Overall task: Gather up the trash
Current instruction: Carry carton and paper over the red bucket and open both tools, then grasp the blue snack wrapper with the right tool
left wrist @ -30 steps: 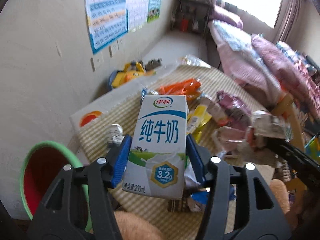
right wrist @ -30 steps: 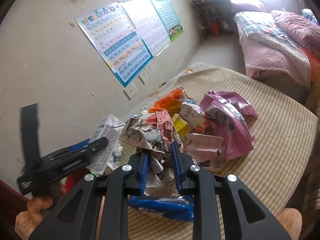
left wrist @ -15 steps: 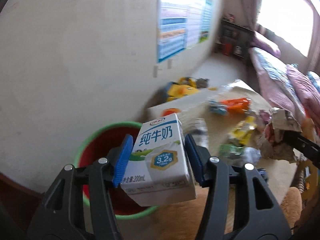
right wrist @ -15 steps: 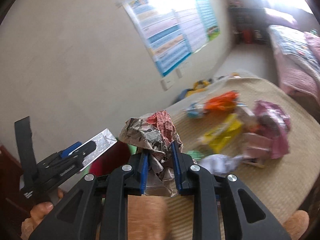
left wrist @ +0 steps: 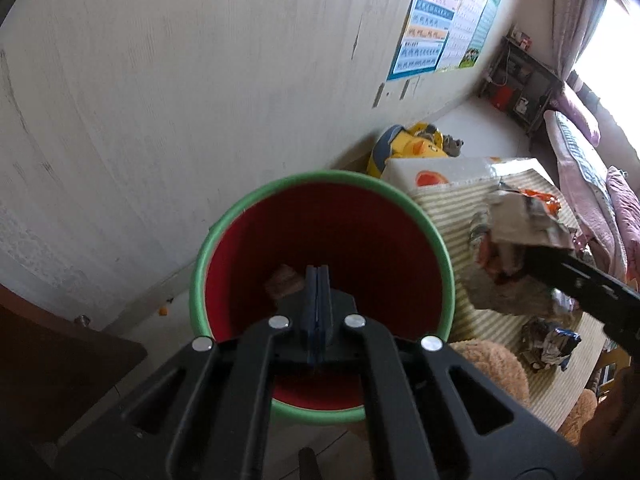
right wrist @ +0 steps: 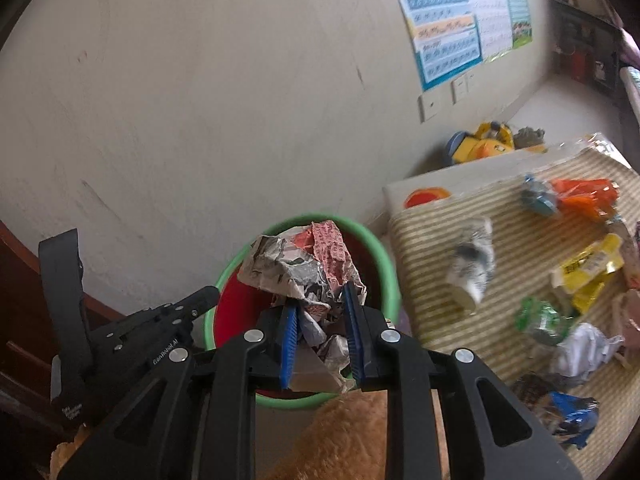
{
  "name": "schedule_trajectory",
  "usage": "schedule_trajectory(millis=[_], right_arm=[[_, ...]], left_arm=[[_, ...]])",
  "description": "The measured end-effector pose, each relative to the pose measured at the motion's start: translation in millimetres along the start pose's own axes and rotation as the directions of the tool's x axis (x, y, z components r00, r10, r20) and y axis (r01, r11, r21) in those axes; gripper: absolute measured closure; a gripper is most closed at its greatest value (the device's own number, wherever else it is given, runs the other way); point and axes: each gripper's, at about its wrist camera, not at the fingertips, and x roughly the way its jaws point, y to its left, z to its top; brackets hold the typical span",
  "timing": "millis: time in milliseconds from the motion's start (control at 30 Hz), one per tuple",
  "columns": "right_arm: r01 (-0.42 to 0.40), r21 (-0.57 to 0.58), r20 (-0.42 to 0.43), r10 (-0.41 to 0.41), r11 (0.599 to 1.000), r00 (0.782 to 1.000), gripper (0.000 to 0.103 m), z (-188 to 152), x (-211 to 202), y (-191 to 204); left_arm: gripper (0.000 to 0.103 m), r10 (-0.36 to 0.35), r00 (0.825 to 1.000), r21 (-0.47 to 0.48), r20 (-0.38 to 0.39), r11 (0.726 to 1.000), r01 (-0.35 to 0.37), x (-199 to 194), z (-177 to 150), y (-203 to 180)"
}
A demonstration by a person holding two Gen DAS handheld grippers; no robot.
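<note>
The left gripper (left wrist: pixel 317 280) hangs over the mouth of the green-rimmed red bin (left wrist: pixel 436 236), its blue pads pressed flat together with nothing between them; its jaws have just closed. The right gripper (right wrist: pixel 320 336) clamps a crumpled newspaper wad (right wrist: pixel 296 264) above the same bin (right wrist: pixel 384 256). More trash lies on the striped tablecloth (right wrist: pixel 516 232) beside the bin: an orange wrapper (right wrist: pixel 584 196), a yellow packet (right wrist: pixel 588 268), a blue wrapper (right wrist: pixel 572 412).
</note>
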Motion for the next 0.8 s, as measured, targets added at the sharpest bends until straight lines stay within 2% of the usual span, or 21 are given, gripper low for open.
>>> schedule_trajectory(millis=[67, 100, 167, 200, 233, 400, 600, 800], right_arm=[[0.002, 0.002, -0.022, -0.002, 1.0, 1.0, 0.076, -0.4, 8.0, -1.1], [-0.005, 0.01, -0.037, 0.006, 1.0, 0.999, 0.074, -0.1, 13.8, -2.9], [-0.011, 0.031, -0.048, 0.012, 0.999, 0.999, 0.067, -1.5, 18.7, -6.8], [-0.007, 0.043, -0.044, 0.009, 0.999, 0.999, 0.06, -1.7, 19.6, -9.5], [-0.006, 0.054, -0.037, 0.008, 0.999, 0.999, 0.055, -2.1, 18.9, -12.0], [-0.02, 0.096, -0.017, 0.022, 0.995, 1.0, 0.049, -4.5, 4.0, -23.4], [-0.03, 0.151, 0.021, 0.027, 0.988, 0.999, 0.048, -14.5, -36.7, -46.2], [0.024, 0.215, 0.077, -0.041, 0.976, 0.996, 0.046, -36.7, -96.5, -85.9]], left_arm=[[0.103, -0.002, 1.0, 0.0, -0.004, 1.0, 0.002, 2.3, -0.3, -1.6], [0.1, 0.002, 1.0, 0.002, -0.005, 1.0, -0.002, 3.7, -0.7, -2.4], [0.086, 0.0, 1.0, 0.004, -0.006, 1.0, 0.0, 5.2, -1.0, -1.4], [0.07, 0.007, 1.0, 0.005, 0.001, 1.0, -0.007, 4.7, -1.7, -2.3], [0.06, 0.007, 1.0, 0.005, 0.008, 1.0, -0.007, 3.6, -1.4, -1.7], [0.038, 0.012, 0.999, 0.002, 0.032, 1.0, -0.012, -1.5, 0.5, -5.0], [0.037, -0.008, 0.999, 0.033, 0.051, 0.999, 0.006, -11.0, 3.1, -26.3], [0.037, -0.054, 0.995, 0.112, 0.085, 0.993, 0.044, -26.1, 2.1, -70.5]])
